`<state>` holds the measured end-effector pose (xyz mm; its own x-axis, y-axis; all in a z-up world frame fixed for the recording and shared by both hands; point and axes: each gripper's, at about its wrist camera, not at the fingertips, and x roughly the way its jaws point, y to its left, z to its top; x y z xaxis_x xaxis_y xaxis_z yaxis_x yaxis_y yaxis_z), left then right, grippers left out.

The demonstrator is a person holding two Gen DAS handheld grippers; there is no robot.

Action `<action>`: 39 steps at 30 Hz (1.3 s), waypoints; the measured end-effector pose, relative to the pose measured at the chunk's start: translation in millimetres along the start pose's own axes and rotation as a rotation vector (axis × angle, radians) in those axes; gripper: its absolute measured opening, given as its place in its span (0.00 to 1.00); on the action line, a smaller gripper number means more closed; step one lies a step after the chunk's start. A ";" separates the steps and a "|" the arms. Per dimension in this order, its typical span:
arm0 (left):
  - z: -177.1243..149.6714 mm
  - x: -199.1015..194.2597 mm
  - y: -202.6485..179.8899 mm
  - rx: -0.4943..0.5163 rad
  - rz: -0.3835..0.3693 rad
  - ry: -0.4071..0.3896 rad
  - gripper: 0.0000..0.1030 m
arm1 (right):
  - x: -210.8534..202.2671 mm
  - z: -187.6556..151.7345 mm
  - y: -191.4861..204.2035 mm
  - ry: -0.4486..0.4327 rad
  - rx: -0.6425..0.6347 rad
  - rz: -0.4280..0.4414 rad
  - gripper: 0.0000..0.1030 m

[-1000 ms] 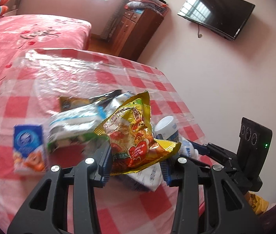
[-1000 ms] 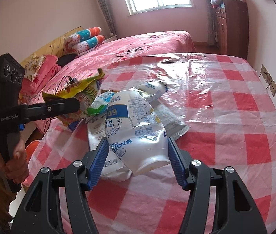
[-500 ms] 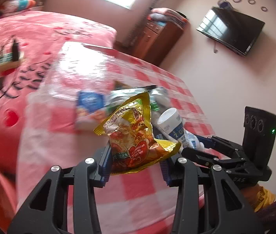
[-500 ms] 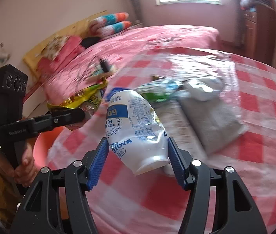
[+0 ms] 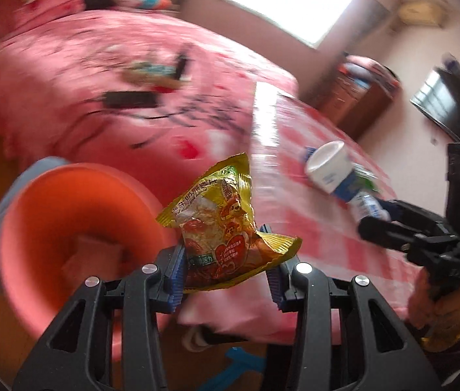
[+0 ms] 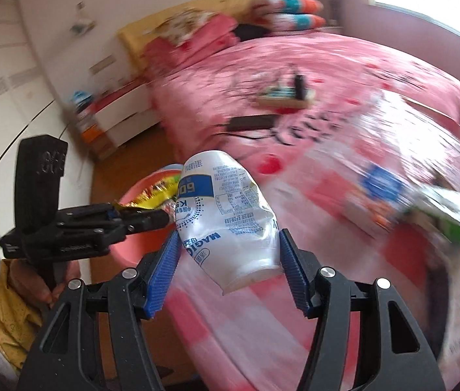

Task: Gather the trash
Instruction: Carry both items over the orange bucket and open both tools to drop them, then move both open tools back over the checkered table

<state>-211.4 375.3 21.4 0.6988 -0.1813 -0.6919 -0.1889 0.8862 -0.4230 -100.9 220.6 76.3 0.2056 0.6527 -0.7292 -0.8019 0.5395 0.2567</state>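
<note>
Yellow snack bag [image 5: 220,228]: clamped between left gripper [image 5: 226,282] pads.
White bottle [image 6: 230,224]: gripped half-wide by right gripper [image 6: 228,275].
Orange basin [image 5: 67,228]: below left gripper.

Yellow snack bag [image 5: 220,228], white-and-blue bottle [image 6: 226,224], orange basin [image 5: 67,228], red-checked tablecloth [image 5: 311,228].
</note>
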 end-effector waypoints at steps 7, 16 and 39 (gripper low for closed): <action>-13.4 -15.5 66.1 -0.125 0.145 -0.030 0.42 | 66.8 24.2 52.3 0.073 -0.101 0.092 0.61; -27.9 -5.4 95.6 -0.161 0.325 -0.037 0.66 | 89.1 16.3 37.2 0.086 0.016 0.111 0.82; -8.5 -19.3 -6.2 0.057 0.245 -0.306 0.75 | -48.4 -32.1 -41.8 -0.238 0.101 -0.094 0.95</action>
<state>-229.5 369.8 32.4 0.8131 0.1663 -0.5579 -0.3427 0.9114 -0.2278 -95.4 149.3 80.5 0.4127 0.6973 -0.5860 -0.7152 0.6465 0.2655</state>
